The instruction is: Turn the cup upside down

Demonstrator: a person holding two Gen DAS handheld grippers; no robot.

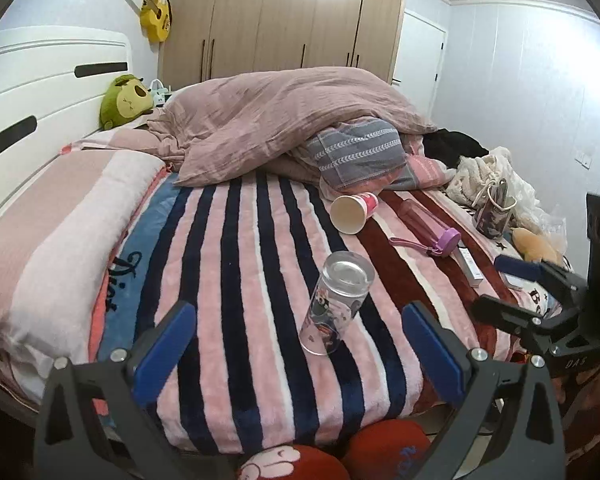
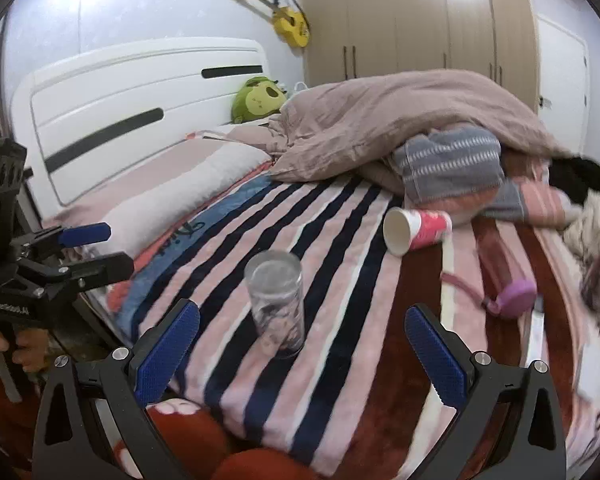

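Bedroom setting: a bed covered by a striped blanket (image 1: 236,280) fills both views, with a white headboard at the left of frame and wooden wardrobes at the top. Centre frame stands the clear printed cup (image 1: 336,304), resting on the blanket with a thick flat disc uppermost; whether that disc is its base or a lid cannot be told, so its present orientation is uncertain. It leans slightly in the left wrist view and reads more upright in the right wrist view (image 2: 277,306). The left gripper (image 1: 300,344) sits low in frame with its blue pads spread wide, the cup between and just beyond them, untouched. The right gripper (image 2: 302,348) is likewise spread and empty, the cup standing ahead of its left pad rather than centred. Further up the frame a paper cup (image 1: 354,213) lies on its side, mouth toward the camera, and a purple-capped bottle (image 1: 430,228) lies near it at right. Judged risks: the soft, yielding blanket gives a narrow tall cup poor footing, so a pad brushing one side during closure could tip it over before a grip forms. Smooth clear walls may slip within the pads during rotation. Setting it down inverted on plush fabric could leave it leaning or toppling. Two candidate cups also create a risk of selecting the wrong one.
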